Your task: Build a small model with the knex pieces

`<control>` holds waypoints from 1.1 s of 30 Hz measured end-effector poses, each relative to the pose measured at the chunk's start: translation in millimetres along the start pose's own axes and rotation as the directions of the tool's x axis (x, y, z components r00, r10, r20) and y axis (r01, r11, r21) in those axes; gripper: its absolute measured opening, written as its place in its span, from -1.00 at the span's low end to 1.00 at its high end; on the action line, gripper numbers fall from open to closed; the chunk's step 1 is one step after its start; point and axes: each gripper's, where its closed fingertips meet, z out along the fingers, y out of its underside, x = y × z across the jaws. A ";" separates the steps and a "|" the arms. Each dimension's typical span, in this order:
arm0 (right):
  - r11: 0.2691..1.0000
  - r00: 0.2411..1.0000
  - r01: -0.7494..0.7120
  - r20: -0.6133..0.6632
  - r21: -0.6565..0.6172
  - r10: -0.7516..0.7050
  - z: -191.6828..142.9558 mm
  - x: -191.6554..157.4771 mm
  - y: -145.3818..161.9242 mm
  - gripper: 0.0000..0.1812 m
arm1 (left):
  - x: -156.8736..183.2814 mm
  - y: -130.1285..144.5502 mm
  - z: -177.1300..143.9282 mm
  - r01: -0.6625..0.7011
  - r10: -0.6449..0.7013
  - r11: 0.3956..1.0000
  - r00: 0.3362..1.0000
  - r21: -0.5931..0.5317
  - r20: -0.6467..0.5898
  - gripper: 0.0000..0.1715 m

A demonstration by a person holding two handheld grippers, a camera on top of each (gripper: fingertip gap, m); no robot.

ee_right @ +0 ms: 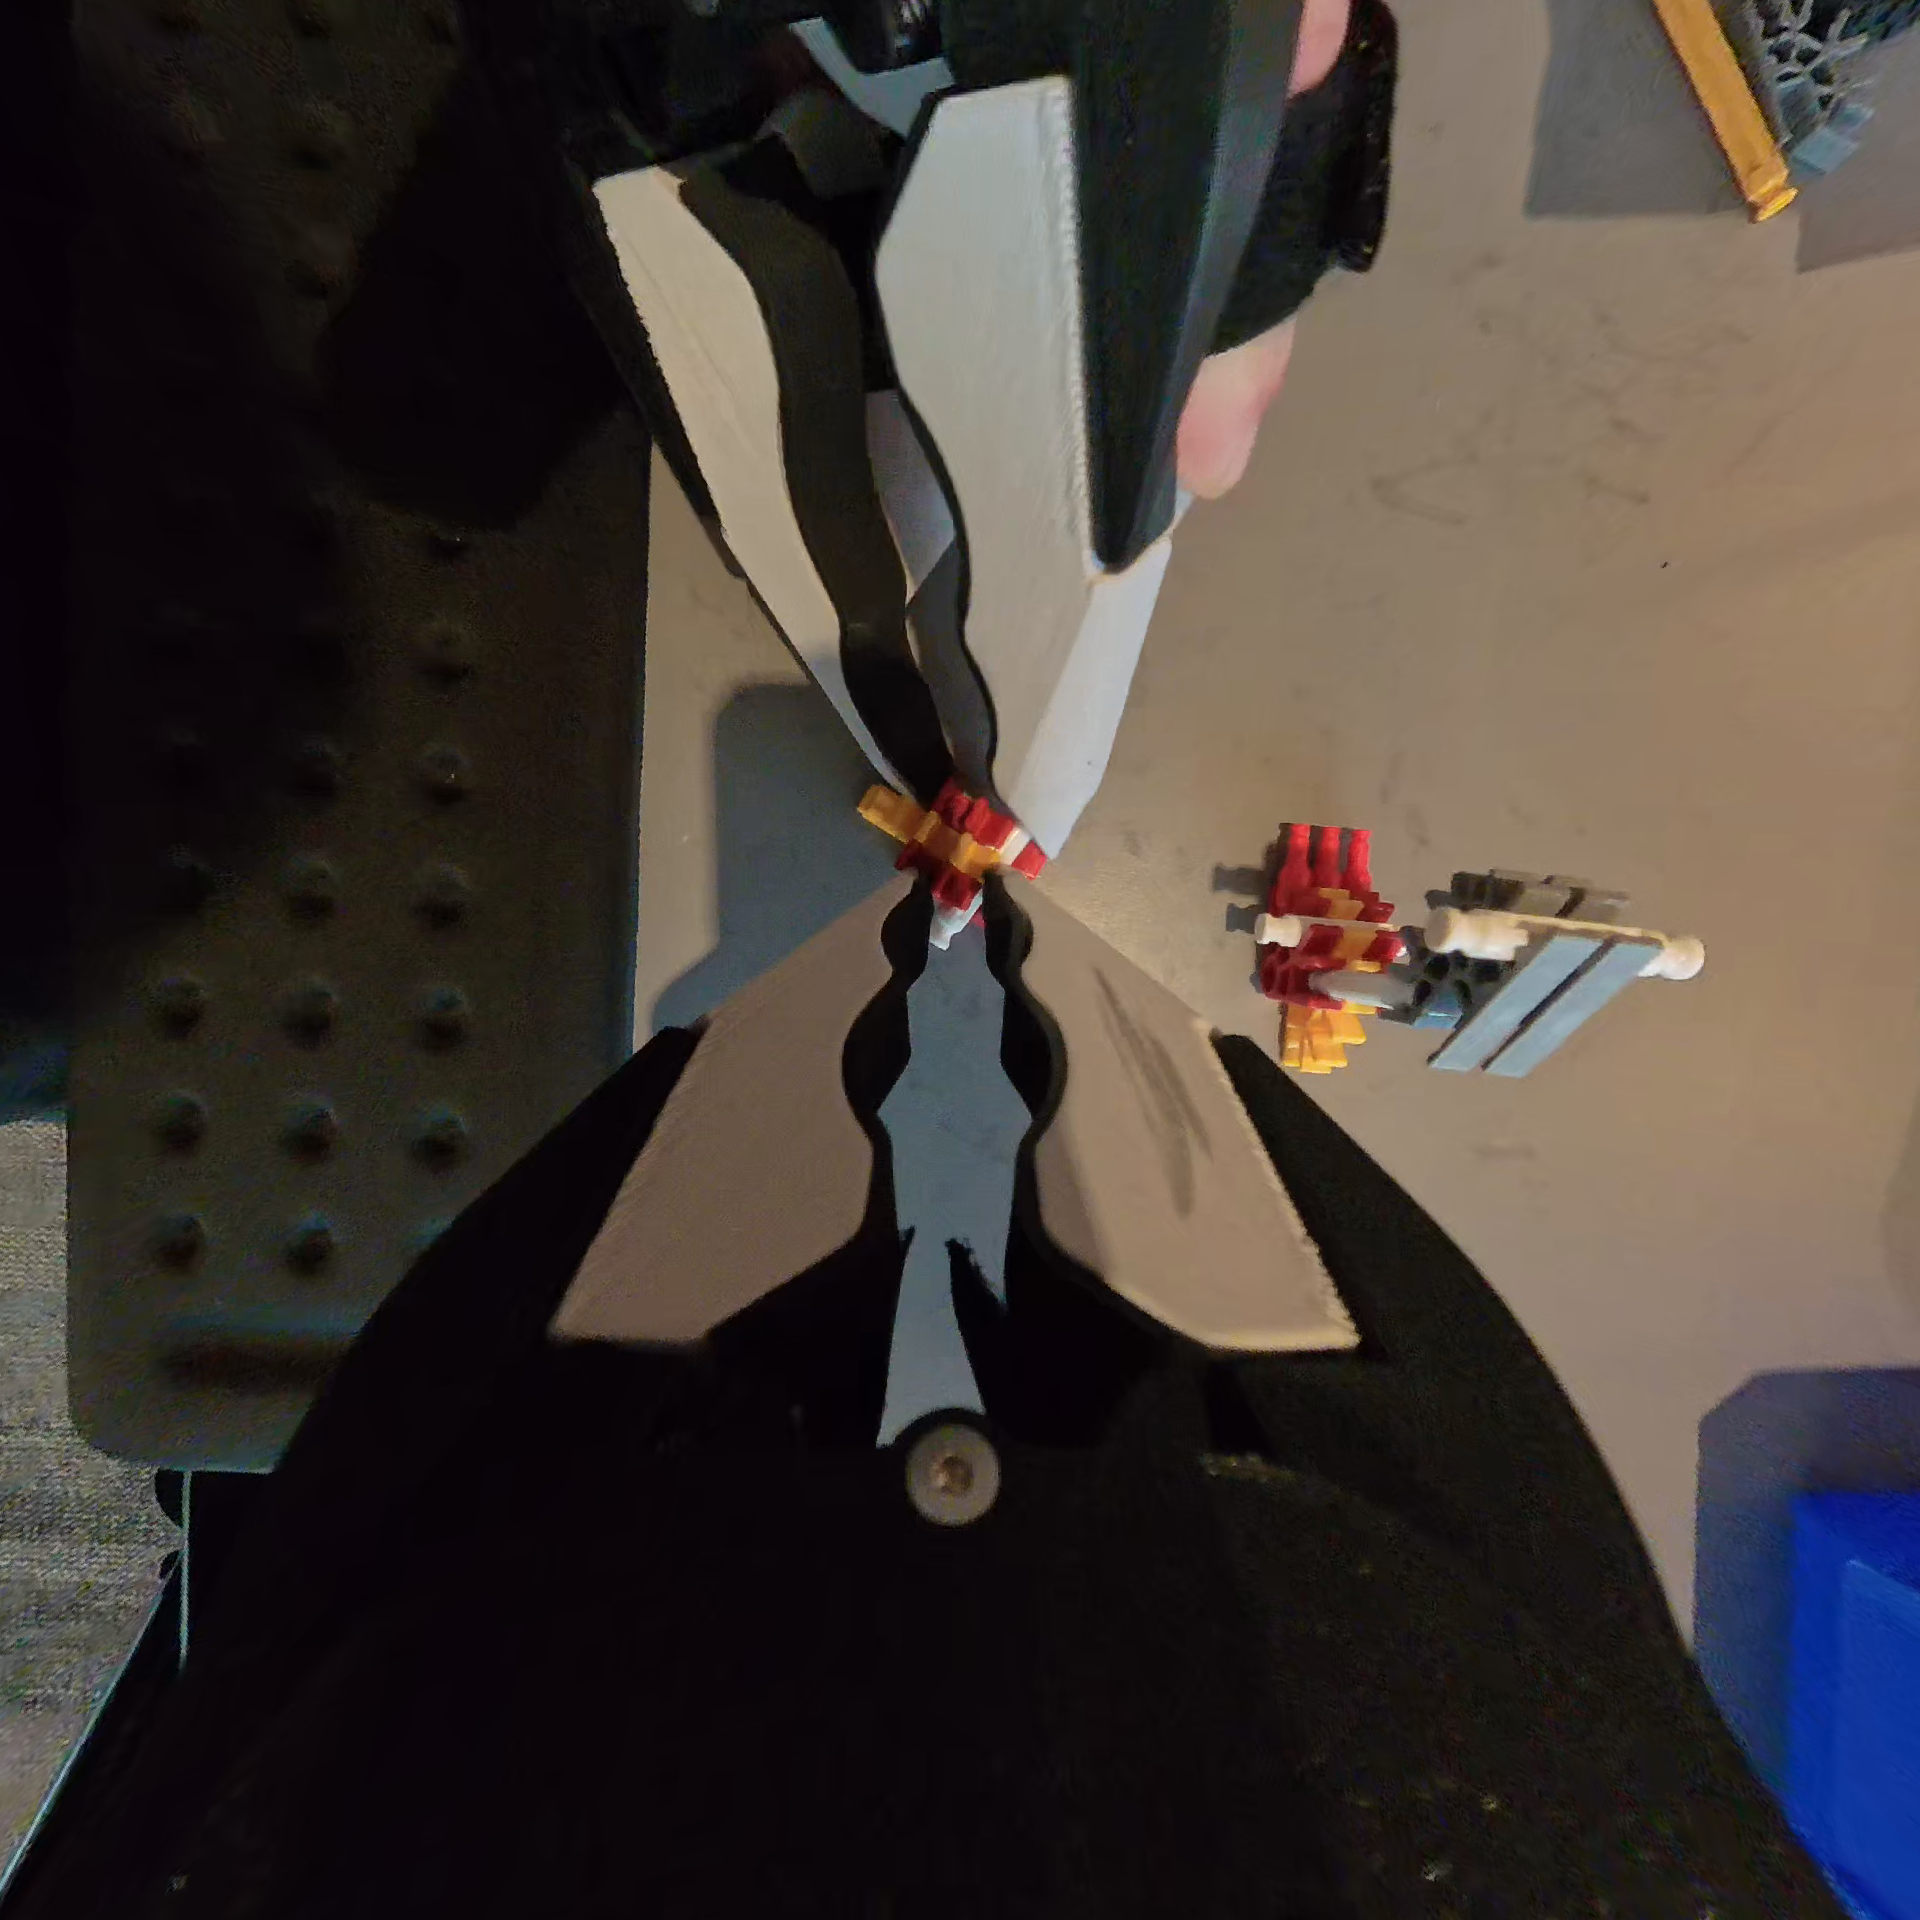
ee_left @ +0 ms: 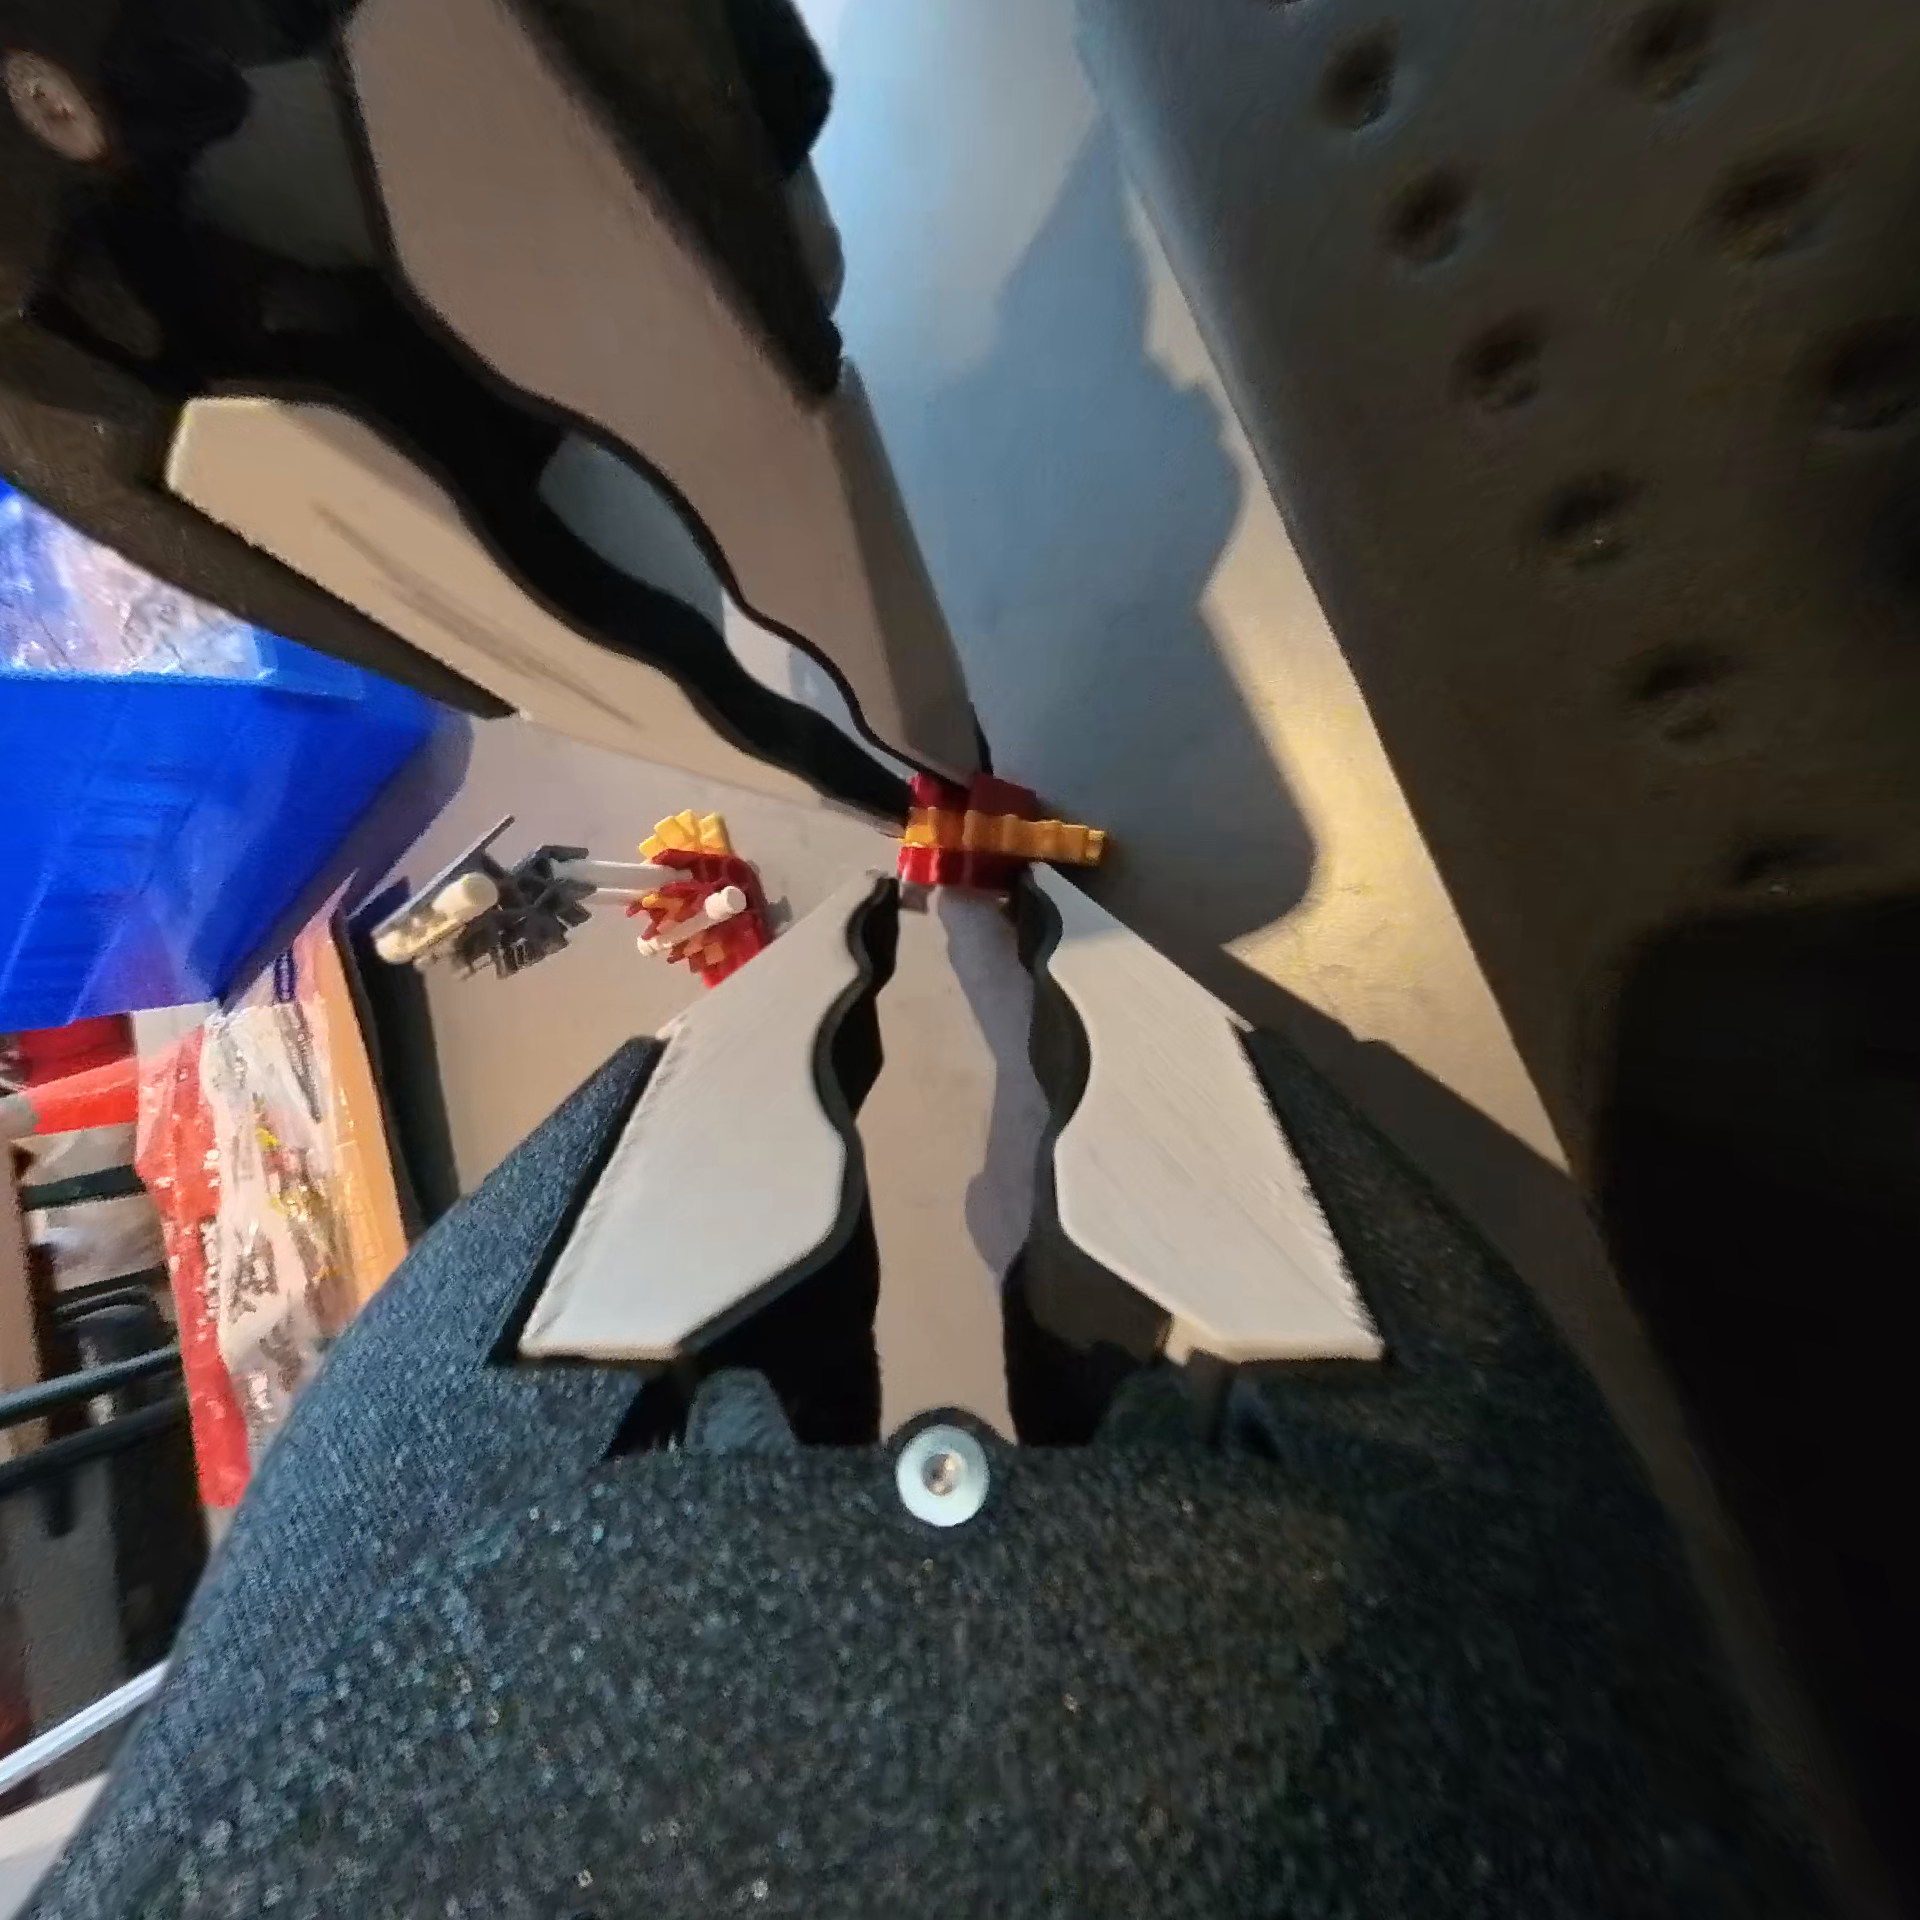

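Left gripper (ee_left: pixel 961 883) nearly closed, tips pinching red-and-yellow brick cluster (ee_left: pixel 977 836) | right gripper (ee_right: pixel 951 899) nearly closed, gripping same cluster from opposite side, above table (ee_right: pixel 1455 520) | second brick model (ee_right: pixel 1434 951) lies nearby | blue bin (ee_left: pixel 156 810) beyond

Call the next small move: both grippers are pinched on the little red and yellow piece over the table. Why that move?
Probably a short, straight push of the two grippers toward each other. The left gripper and right gripper each clamp an opposite end of the red and yellow cluster, held above the table. The red halves look slightly offset, so the joint may not be fully seated.
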 end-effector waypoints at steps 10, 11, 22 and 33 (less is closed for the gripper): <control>0.999 1.000 0.024 -0.011 -0.034 -0.024 0.3 0.0 -0.9 -0.92 | 0.6 -0.2 -0.4 0.061 -0.061 0.997 0.998 -0.050 0.012 -0.76; 0.999 1.000 0.027 -0.010 -0.040 -0.027 0.4 -0.1 -1.0 -0.92 | 0.7 -0.3 -0.4 0.069 -0.068 0.996 0.998 -0.054 0.018 -0.76; 0.986 0.994 0.108 0.035 -0.127 -0.105 1.1 0.7 -1.3 -0.93 | 0.1 -0.3 -0.8 0.218 -0.212 0.973 0.974 -0.077 0.081 -0.77; 0.964 0.984 0.157 0.114 -0.213 -0.135 2.5 2.1 -1.7 -0.94 | 0.9 -0.2 -0.6 0.336 -0.327 0.940 0.937 -0.061 0.126 -0.79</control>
